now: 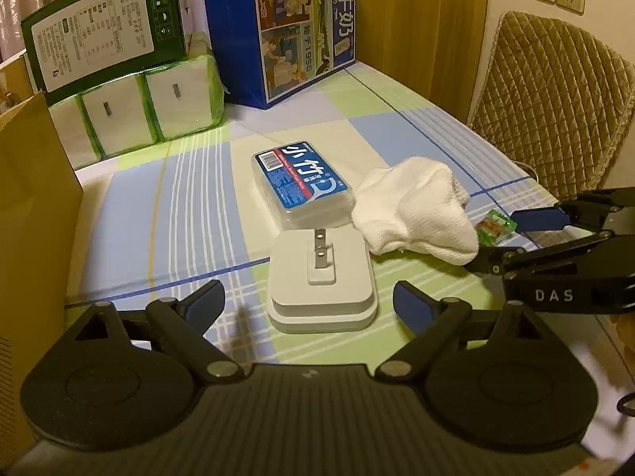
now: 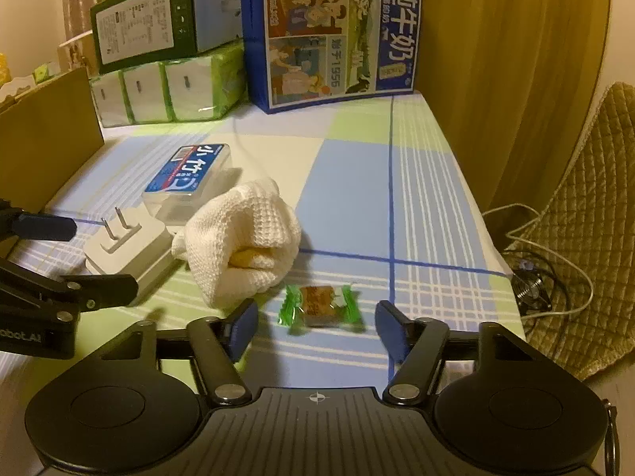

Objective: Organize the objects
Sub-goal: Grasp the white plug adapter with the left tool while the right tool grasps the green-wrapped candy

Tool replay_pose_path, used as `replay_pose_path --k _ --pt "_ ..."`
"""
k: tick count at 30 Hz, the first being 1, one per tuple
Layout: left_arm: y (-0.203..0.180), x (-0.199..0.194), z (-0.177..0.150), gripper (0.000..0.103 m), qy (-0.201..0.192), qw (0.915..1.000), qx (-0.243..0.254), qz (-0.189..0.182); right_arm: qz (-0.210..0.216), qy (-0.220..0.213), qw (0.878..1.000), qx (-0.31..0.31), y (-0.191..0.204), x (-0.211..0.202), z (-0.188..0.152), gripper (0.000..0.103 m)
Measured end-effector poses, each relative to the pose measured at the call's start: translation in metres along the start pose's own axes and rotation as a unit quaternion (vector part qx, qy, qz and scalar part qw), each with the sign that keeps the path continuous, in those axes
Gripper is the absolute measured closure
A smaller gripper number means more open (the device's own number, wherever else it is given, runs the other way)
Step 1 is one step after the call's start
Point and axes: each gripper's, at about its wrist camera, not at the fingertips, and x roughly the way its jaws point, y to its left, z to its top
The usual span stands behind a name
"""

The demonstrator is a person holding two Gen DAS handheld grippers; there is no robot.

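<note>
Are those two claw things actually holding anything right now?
No. The left gripper is open around the white charger, the right gripper open around the wrapped candy; neither grips anything.

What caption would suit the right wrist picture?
Open right gripper lined up on a green-wrapped snack beside a white cloth on a checked tablecloth.

Checked tablecloth: charger, floss box, towel, candy.
</note>
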Motion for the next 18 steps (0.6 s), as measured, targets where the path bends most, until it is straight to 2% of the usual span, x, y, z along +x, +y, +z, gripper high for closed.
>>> replay_pose_path --k 6,12,18 --pt "0.003 0.005 0.002 0.020 0.004 1.0000 -0.004 -0.005 -0.005 -0.007 1.000 0.003 -0.001 0.001 0.002 0.062" --pt "0.002 0.010 0.006 0.028 0.006 1.0000 -0.003 -0.006 -0.003 -0.007 1.000 -0.002 0.000 -0.001 0.001 0.074" --pt "-0.003 0.014 0.010 0.043 0.009 0.9999 0.005 -0.010 -0.009 -0.003 1.000 0.002 0.002 -0.005 0.001 0.079"
